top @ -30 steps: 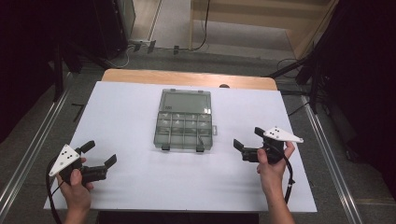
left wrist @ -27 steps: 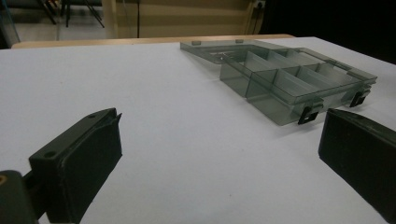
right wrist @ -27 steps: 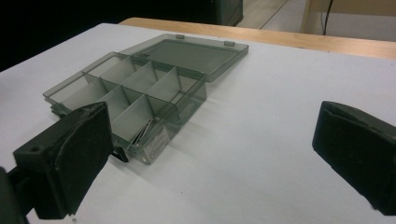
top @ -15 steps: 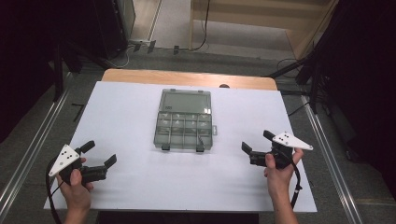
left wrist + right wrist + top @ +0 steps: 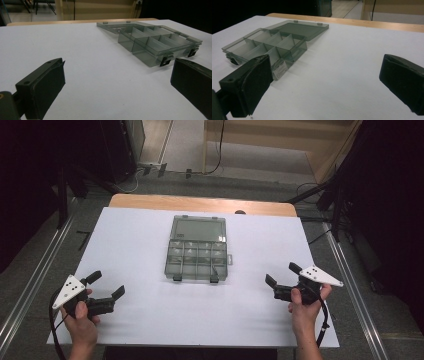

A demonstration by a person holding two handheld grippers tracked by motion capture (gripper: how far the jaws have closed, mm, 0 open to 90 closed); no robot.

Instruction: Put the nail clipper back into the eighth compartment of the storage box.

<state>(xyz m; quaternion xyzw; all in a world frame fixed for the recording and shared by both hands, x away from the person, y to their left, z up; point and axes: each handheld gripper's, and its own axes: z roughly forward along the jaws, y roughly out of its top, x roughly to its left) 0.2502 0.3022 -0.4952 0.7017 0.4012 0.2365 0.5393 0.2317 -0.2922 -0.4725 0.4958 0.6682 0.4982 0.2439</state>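
The box point(image 5: 197, 249) lies open at frame centre on the white table point(image 5: 130, 235), long axis running top to bottom, lid toward the top and latches toward the bottom. My left gripper point(image 5: 106, 285) at lower left and right gripper point(image 5: 282, 274) at lower right are wide open, holding nothing, well apart from the box.

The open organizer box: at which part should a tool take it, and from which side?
Probably the flat lid, at its free far edge. The organizer box lies open, its lid flat on the white table behind the compartments. The right tool, open, could come around the right side, where that thin edge is free.
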